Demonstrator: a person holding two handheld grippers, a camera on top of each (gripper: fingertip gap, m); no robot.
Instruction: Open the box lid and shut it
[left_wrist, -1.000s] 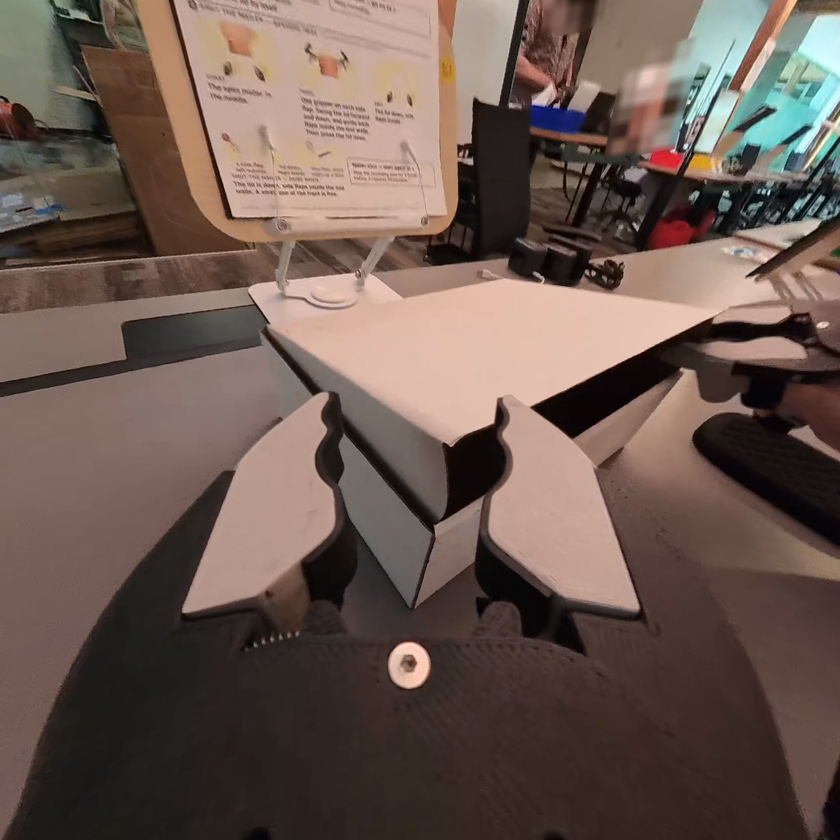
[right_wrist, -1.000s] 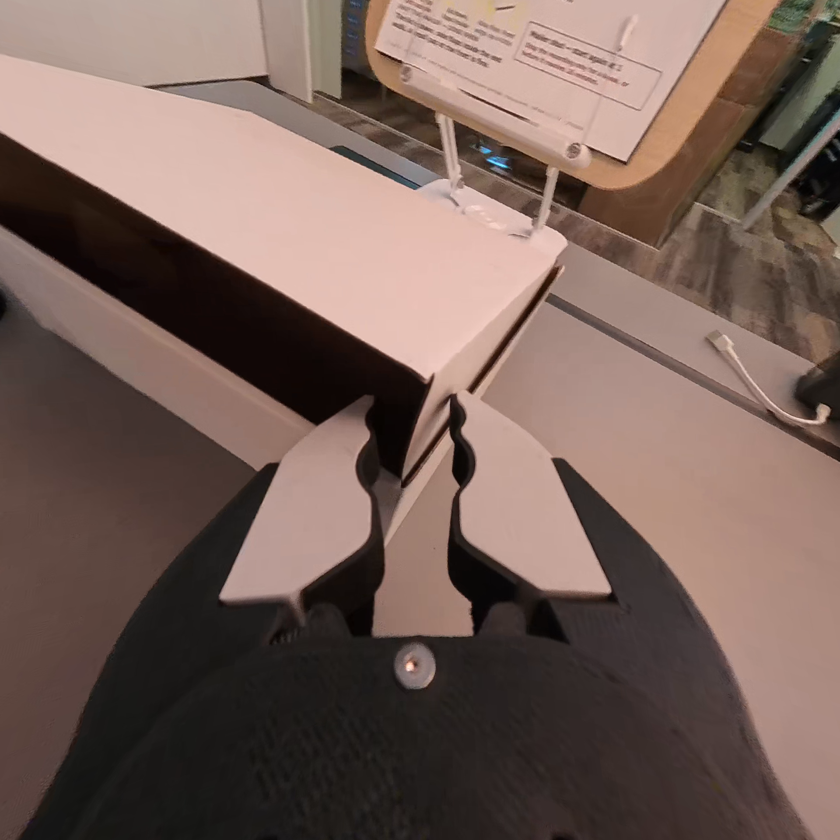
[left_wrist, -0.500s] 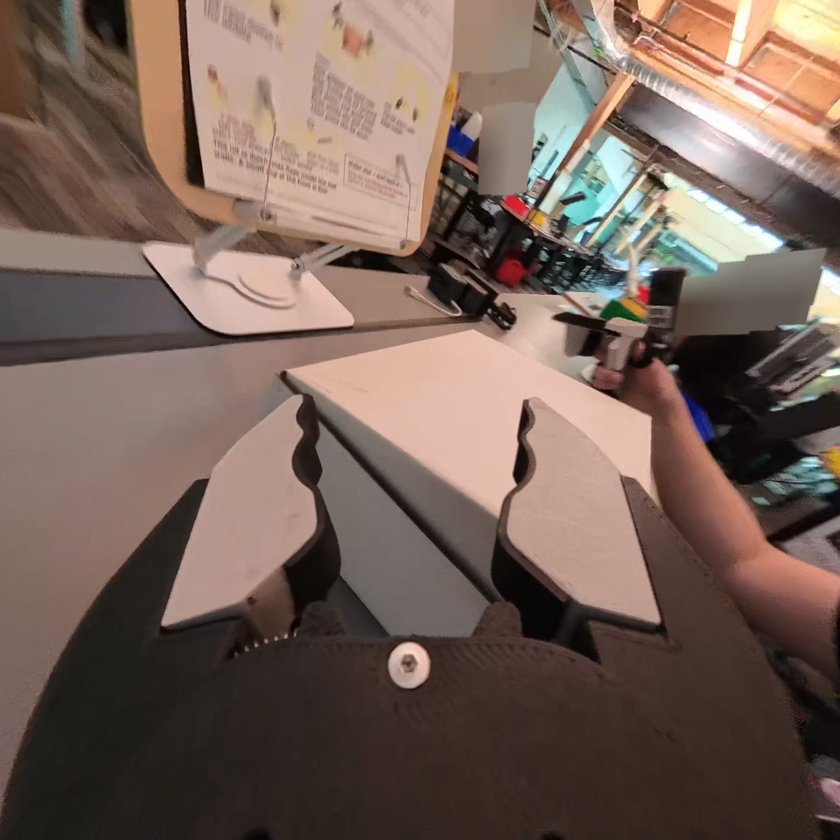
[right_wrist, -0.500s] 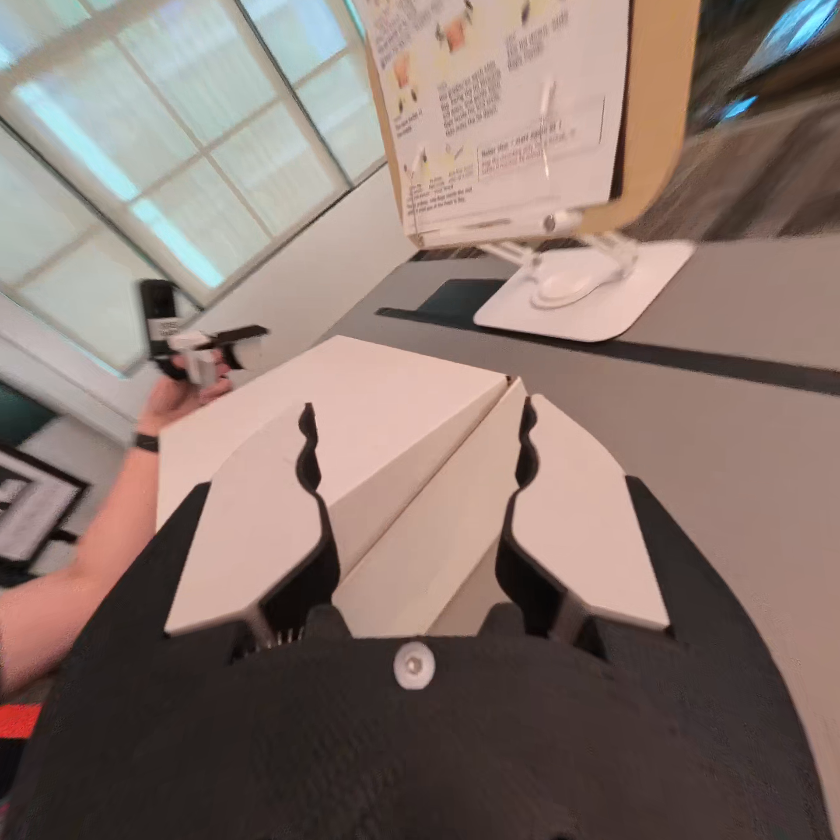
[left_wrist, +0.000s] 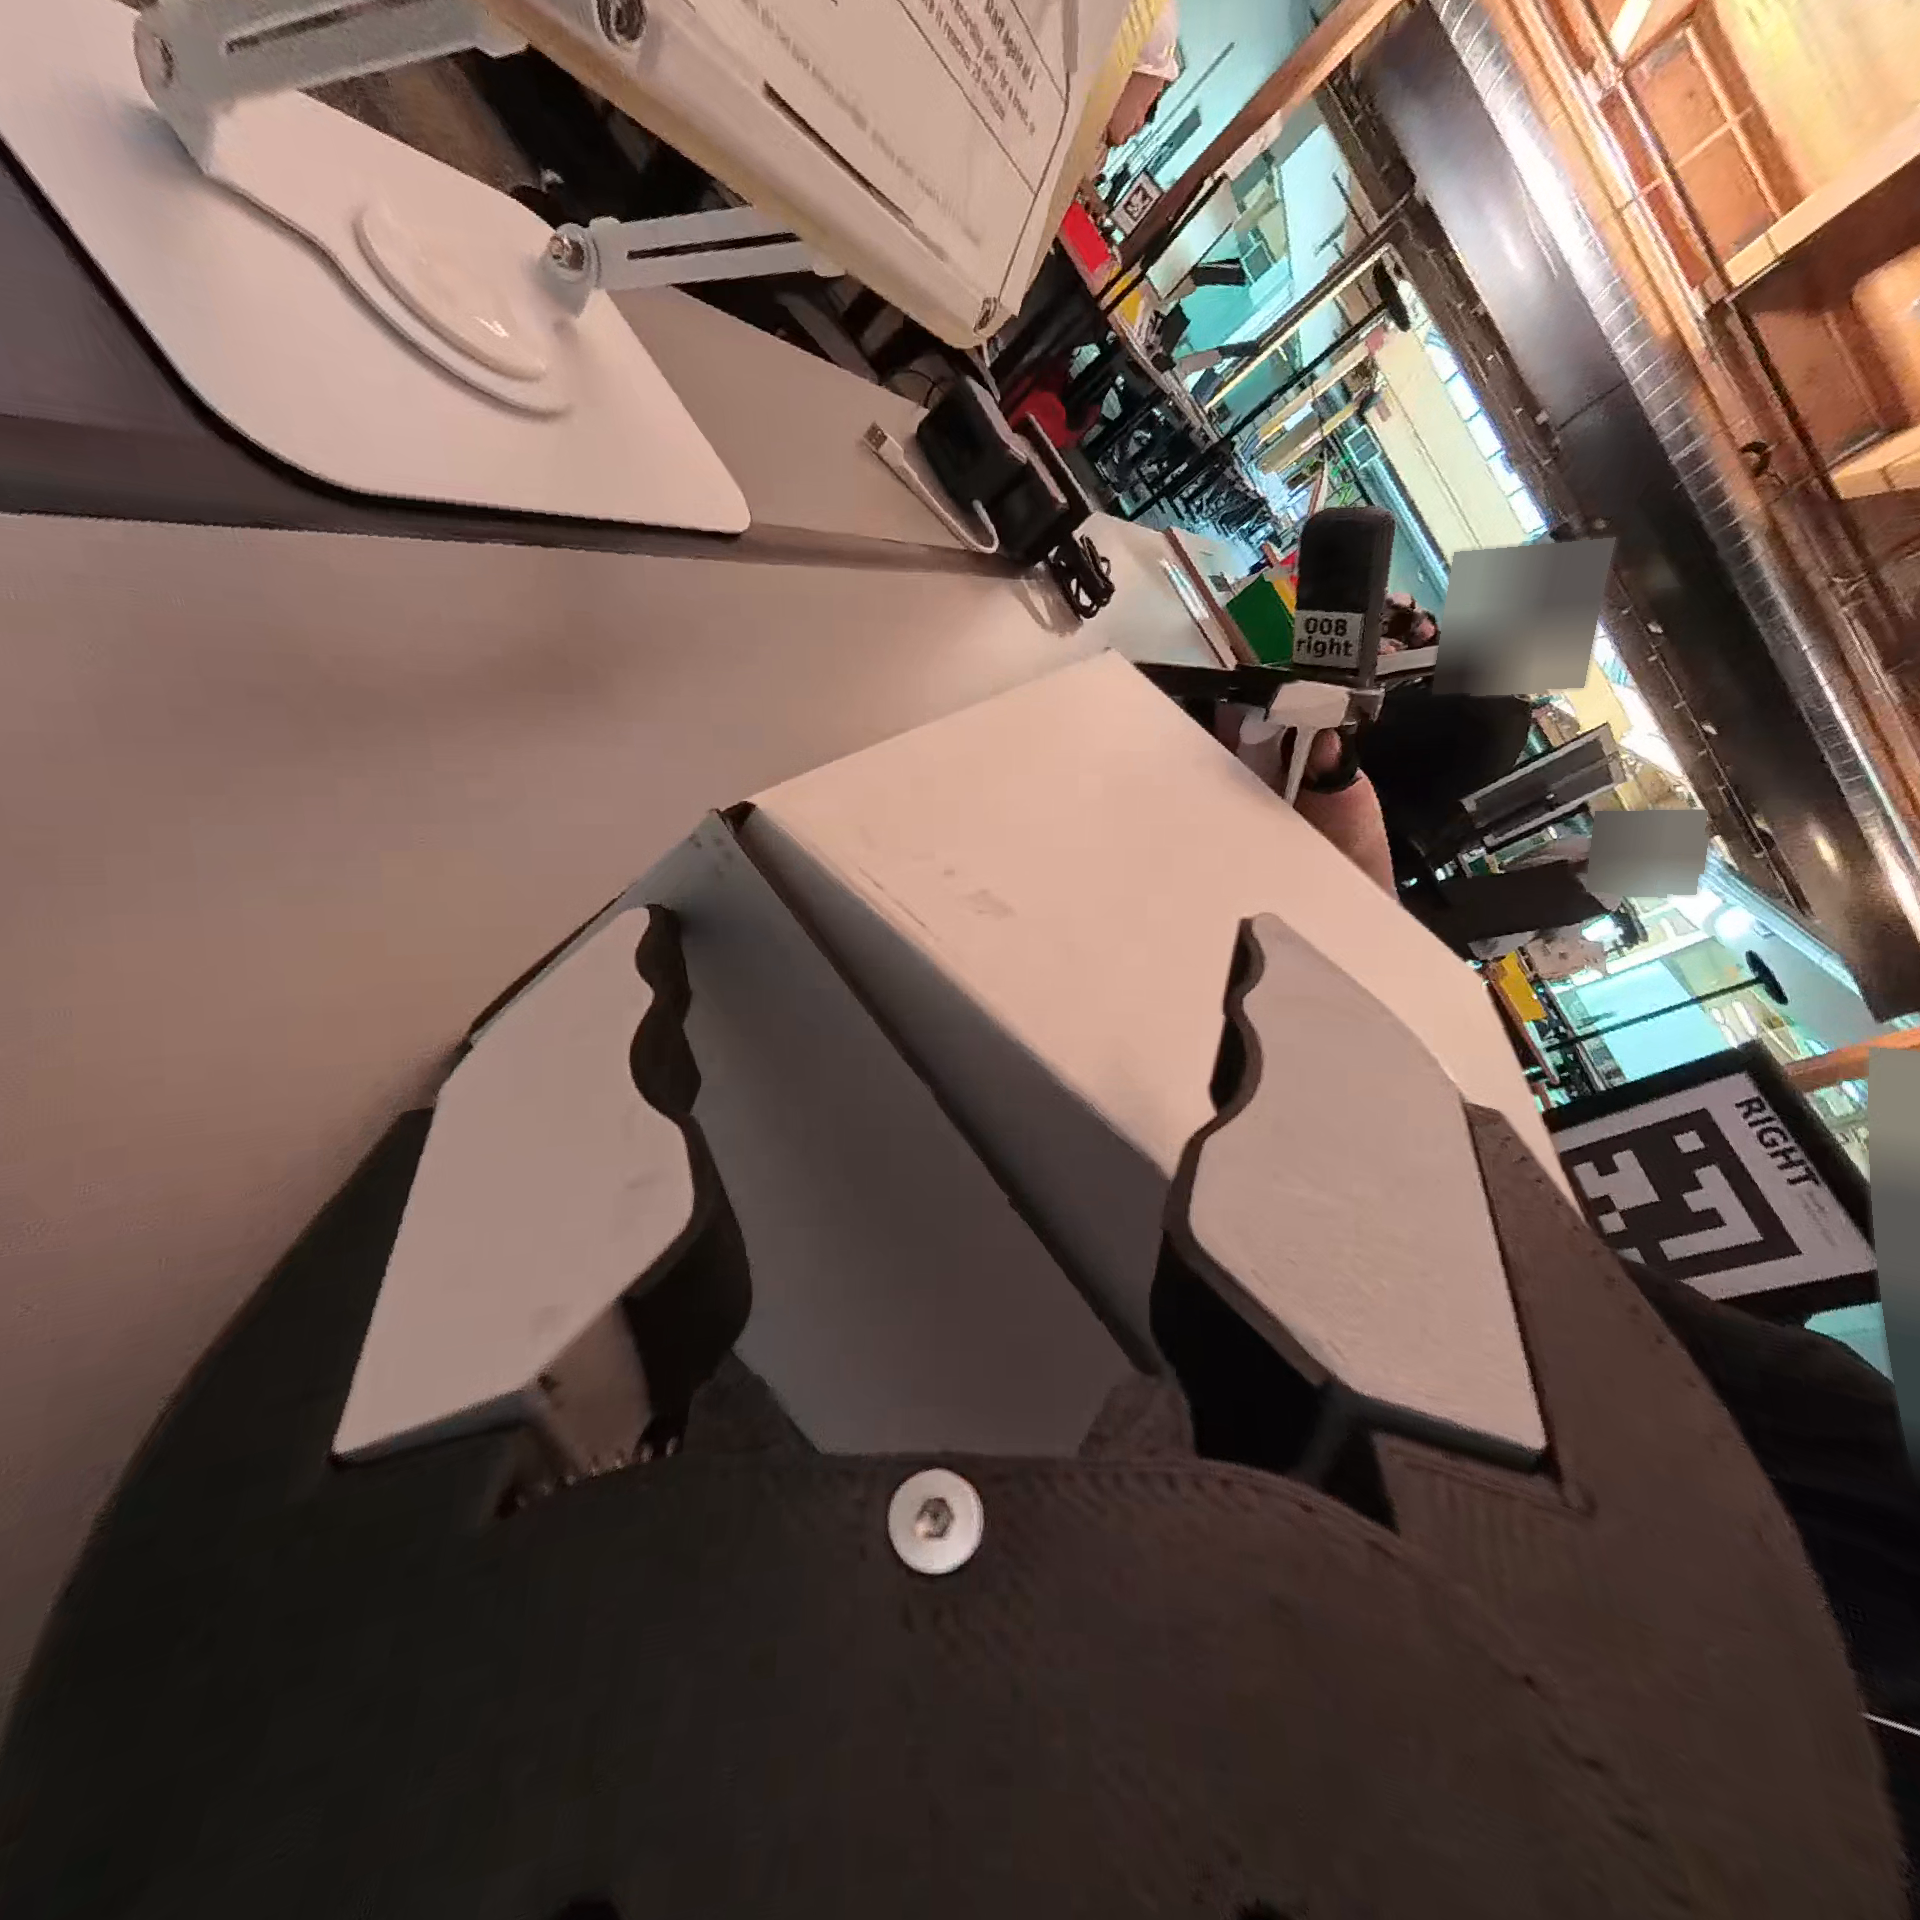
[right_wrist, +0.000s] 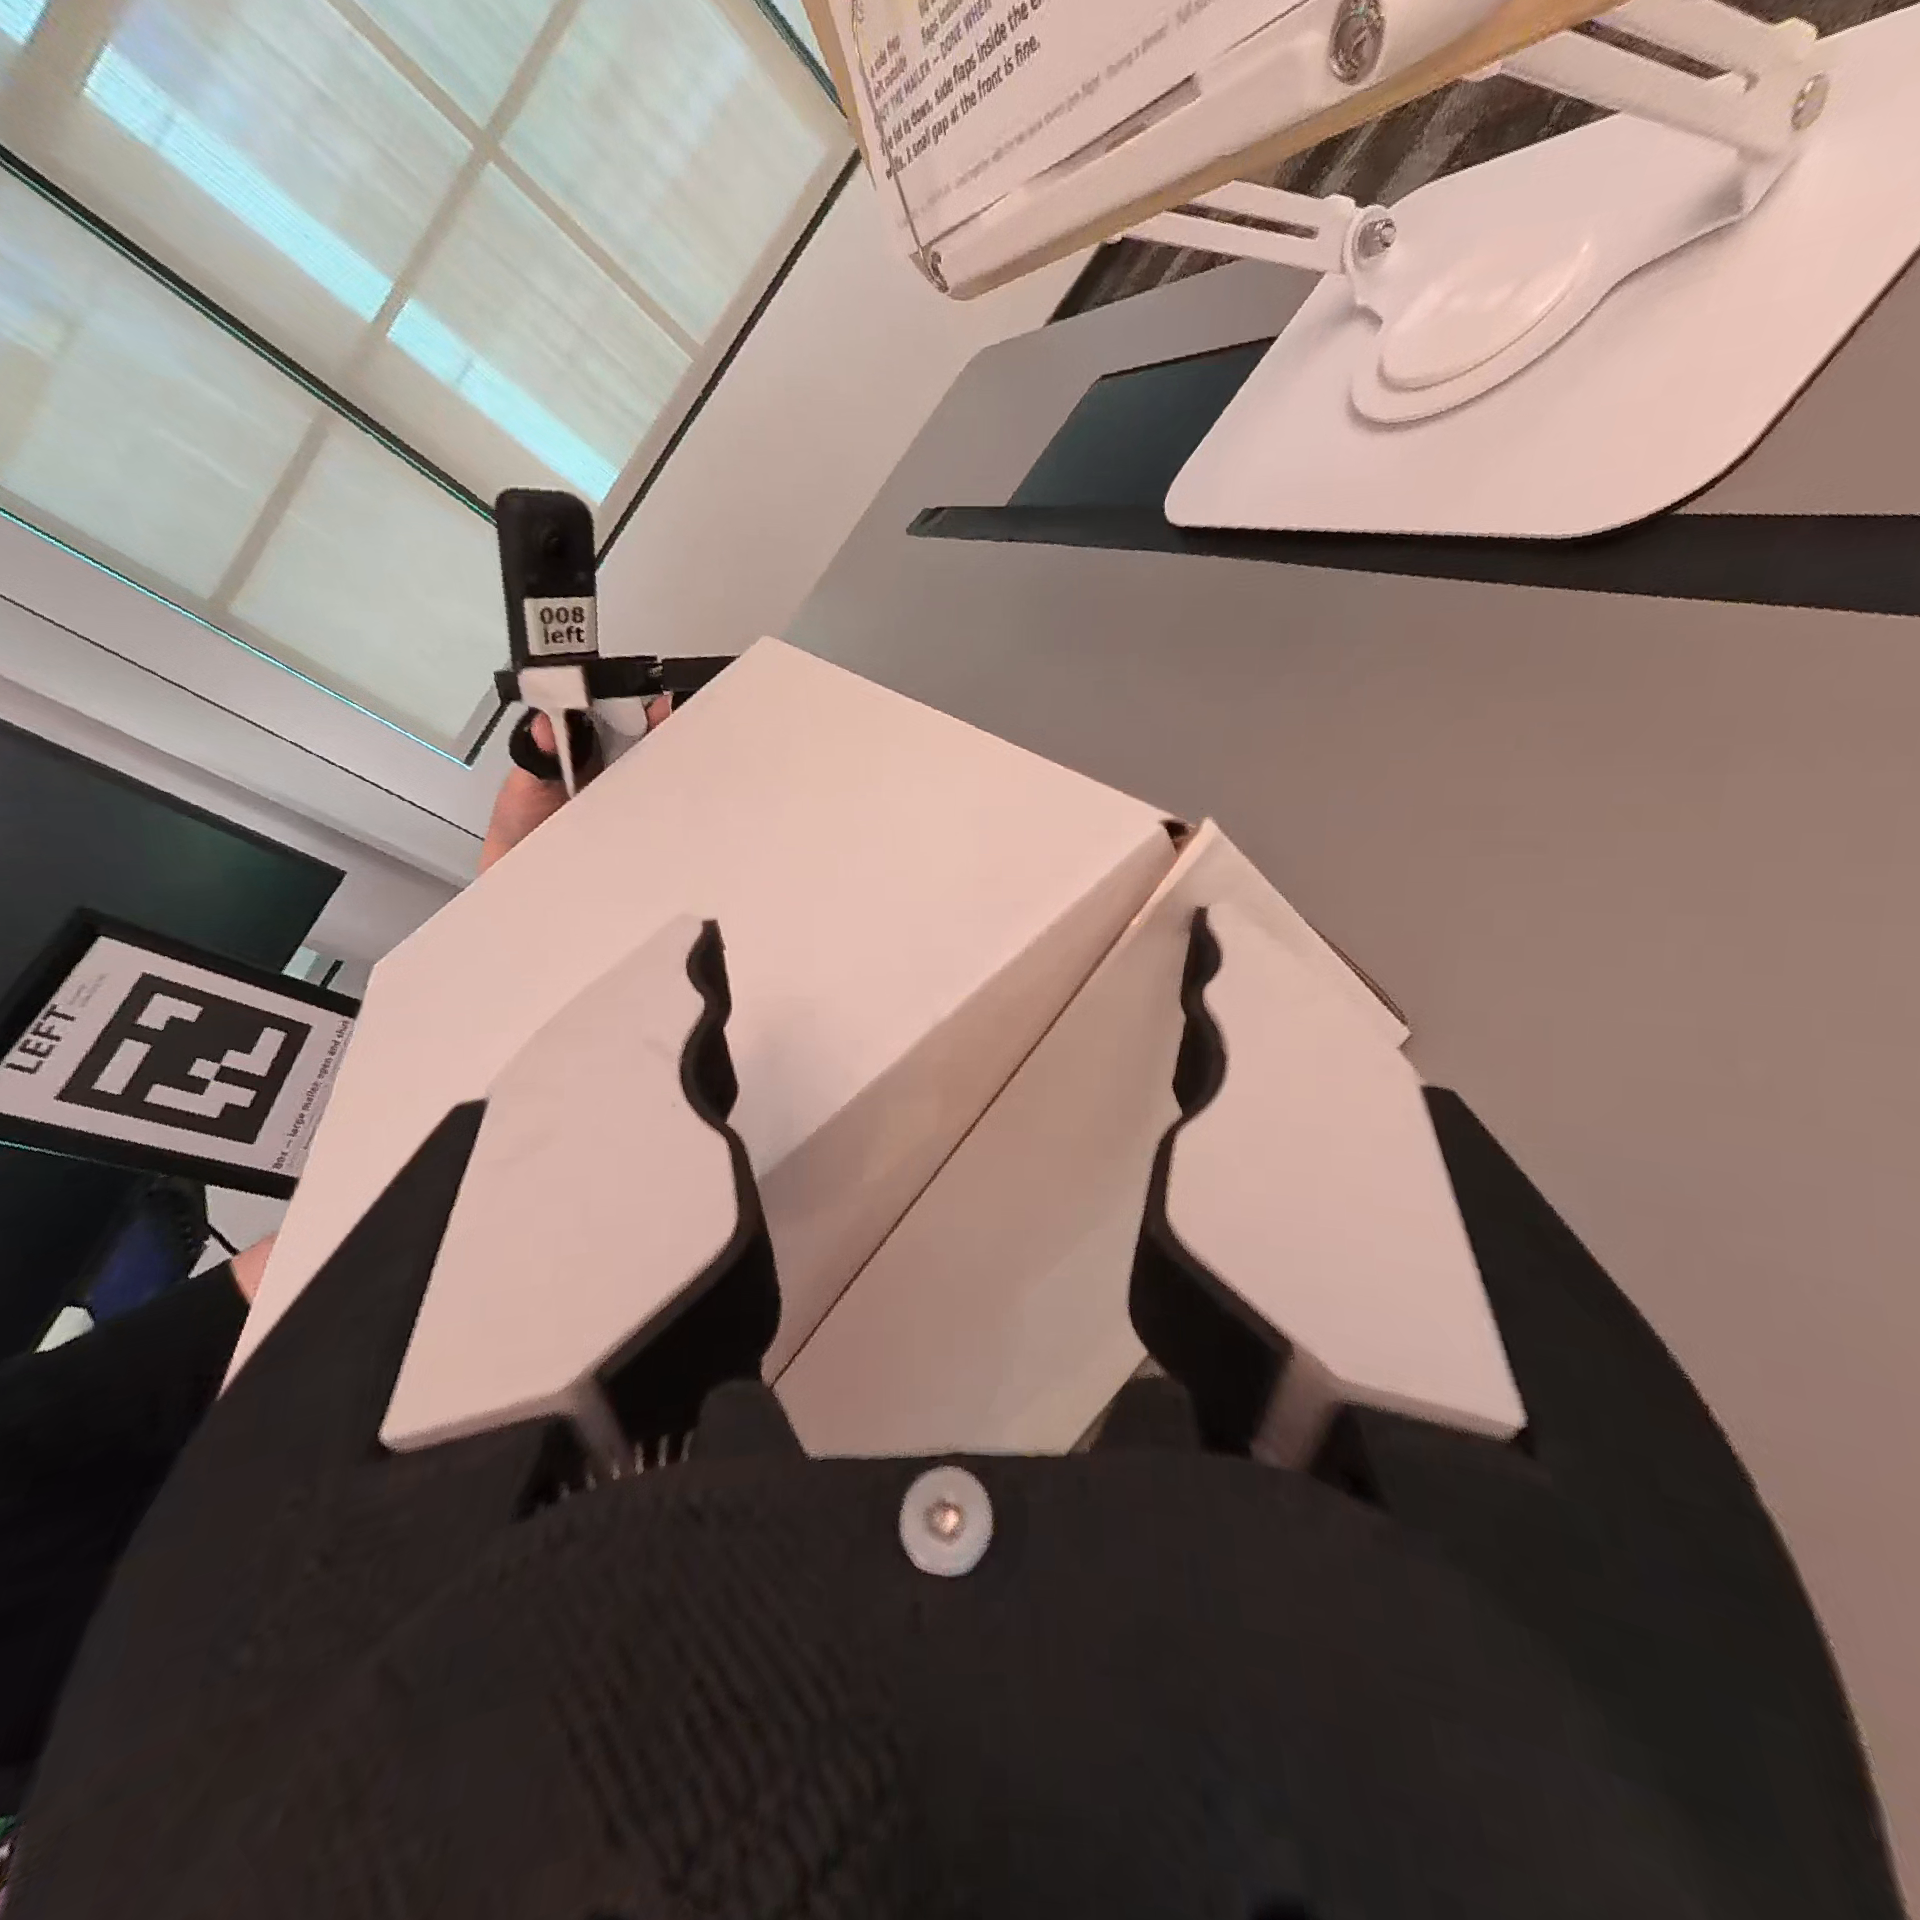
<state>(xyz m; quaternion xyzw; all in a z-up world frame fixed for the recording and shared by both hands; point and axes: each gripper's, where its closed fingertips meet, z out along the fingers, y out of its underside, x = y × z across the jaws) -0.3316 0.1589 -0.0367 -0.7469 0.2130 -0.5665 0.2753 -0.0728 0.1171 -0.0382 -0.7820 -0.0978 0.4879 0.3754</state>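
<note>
The white cardboard box (left_wrist: 1049, 831) lies on the grey table (left_wrist: 312, 779) with its lid down. My left gripper (left_wrist: 956, 930) is open, rolled sideways, and straddles one end corner of the box, its fingers (left_wrist: 561, 1143) close over the side wall. My right gripper (right_wrist: 956, 930) is open and straddles the opposite end of the box (right_wrist: 831, 862), over the seam between lid and side panel (right_wrist: 1278, 956). Neither holds anything. Each gripper shows beyond the far end of the box in the other's view.
A white stand base (left_wrist: 395, 312) carrying an instruction board (right_wrist: 1039, 125) stands on the table behind the box. Black devices and a white cable (left_wrist: 987, 468) lie at the table's far edge. Marker cards (right_wrist: 156, 1049) stand near the person's arm.
The lid, raised with a dark gap a second ago, now lies down. My right gripper, then nearly shut on the lid's corner, has opened. Both grippers have rolled sideways over the box ends.
</note>
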